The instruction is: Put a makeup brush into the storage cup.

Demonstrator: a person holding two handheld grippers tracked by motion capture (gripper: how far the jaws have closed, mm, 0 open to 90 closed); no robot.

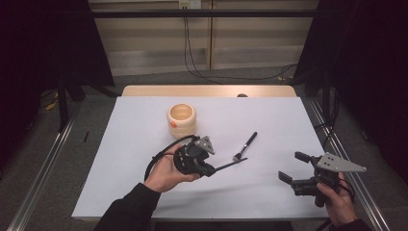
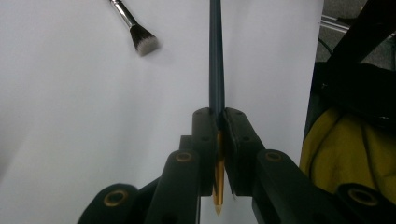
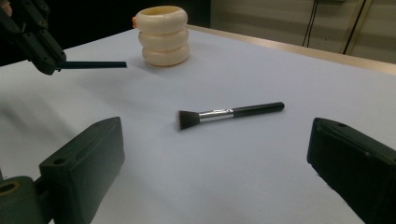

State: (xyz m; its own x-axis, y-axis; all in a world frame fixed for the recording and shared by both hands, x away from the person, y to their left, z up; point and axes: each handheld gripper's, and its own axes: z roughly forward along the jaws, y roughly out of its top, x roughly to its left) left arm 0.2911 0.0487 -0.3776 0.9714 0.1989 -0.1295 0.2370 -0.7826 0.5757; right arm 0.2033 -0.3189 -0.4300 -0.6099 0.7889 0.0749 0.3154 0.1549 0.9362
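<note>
The left tool [image 1: 208,166] is clamped on a thin dark stick [image 1: 231,164], perhaps a slim brush or pencil; the left gripper view shows a gold tip [image 2: 217,196] poking out behind the closed jaws, but too little to say which. The stick juts forward and to the right from that tool, held low above the white surface [image 1: 144,192].

The makeup brush [image 1: 245,146] lies flat near the middle of the surface, its bristles toward the person and its handle pointing away and to the right. The right tool [image 1: 292,167], jaws wide apart and holding nothing, sits to the right of the brush with it framed between the jaws. The cream holder [image 1: 182,120] stands upright farther back, nearer the left tool.

I judge the stick goes into the holder, which lies back and left of its tip.
</note>
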